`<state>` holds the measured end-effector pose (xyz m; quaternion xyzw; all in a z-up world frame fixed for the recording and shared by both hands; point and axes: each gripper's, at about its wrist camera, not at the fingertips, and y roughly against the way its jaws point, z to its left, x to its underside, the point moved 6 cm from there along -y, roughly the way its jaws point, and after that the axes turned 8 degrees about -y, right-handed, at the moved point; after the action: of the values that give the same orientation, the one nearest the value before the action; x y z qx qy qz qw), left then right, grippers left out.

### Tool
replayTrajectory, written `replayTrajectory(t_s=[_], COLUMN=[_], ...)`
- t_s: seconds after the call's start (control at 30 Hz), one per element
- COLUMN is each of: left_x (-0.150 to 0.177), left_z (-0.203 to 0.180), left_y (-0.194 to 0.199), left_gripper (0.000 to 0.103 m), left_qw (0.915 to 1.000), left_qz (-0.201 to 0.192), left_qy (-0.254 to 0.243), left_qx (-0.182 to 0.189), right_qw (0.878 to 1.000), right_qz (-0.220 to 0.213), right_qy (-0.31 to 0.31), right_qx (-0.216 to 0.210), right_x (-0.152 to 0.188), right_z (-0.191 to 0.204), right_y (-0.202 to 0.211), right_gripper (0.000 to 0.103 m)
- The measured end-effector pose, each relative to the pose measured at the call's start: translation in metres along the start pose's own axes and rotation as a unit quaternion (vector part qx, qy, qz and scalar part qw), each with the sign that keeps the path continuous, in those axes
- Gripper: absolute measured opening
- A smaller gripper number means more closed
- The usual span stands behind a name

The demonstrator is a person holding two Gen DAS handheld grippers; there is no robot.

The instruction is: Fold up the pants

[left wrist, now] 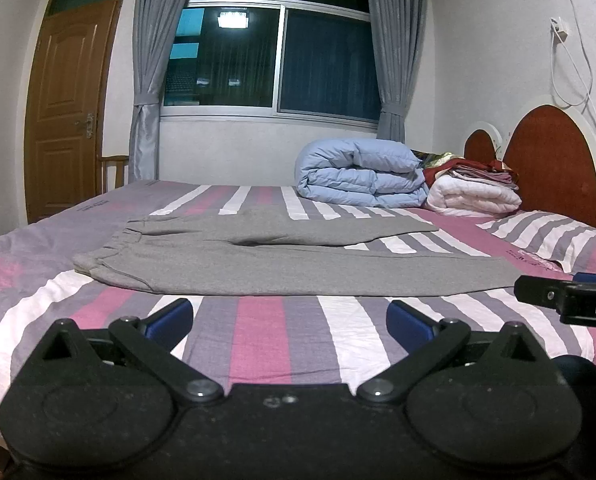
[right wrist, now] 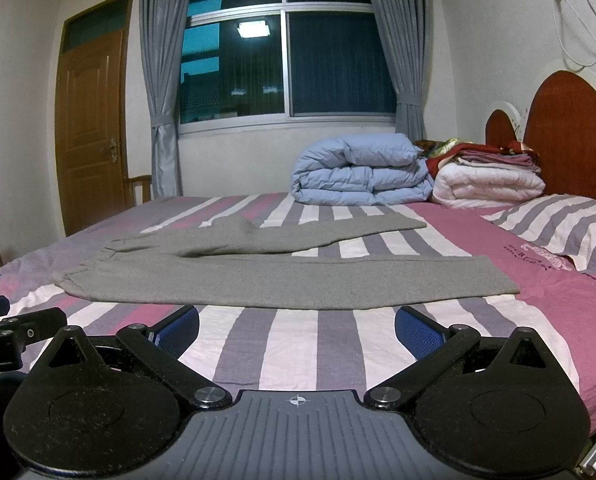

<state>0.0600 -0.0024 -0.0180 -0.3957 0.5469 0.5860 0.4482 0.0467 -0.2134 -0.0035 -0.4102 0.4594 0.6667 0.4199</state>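
On the striped bed sheet (right wrist: 298, 344), in front of the folded blue duvet (right wrist: 358, 172), the grey pants (right wrist: 282, 276) lie flat — waistband toward the door side, legs splayed apart. Soft, light knit that will likely sag and drag, so pinch waistband and hem edges. Left gripper (left wrist: 290, 320) and right gripper (right wrist: 298, 326) hover short of the pants, jaws spread, empty.

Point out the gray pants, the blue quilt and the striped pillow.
gray pants (right wrist: 298, 280), right wrist view, middle of the near leg.
blue quilt (right wrist: 358, 176), right wrist view, front of the folded roll.
striped pillow (right wrist: 558, 224), right wrist view, top face near its middle.
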Motion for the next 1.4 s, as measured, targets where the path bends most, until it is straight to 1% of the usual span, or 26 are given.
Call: replayTrajectory(t_s=[1.4], left_x=[-0.0006], left_z=[0.0013], left_y=[0.0009], left_gripper=[0.097], left_qw=[1.0], left_qz=[0.001], left_qy=[0.004], left_qx=[0.0], right_qw=[1.0], right_qz=[0.005], right_qy=[-0.002], right_qx=[0.0], right_x=[0.0014], right_z=[-0.0032], right_y=[-0.0043], right_gripper=[0.103])
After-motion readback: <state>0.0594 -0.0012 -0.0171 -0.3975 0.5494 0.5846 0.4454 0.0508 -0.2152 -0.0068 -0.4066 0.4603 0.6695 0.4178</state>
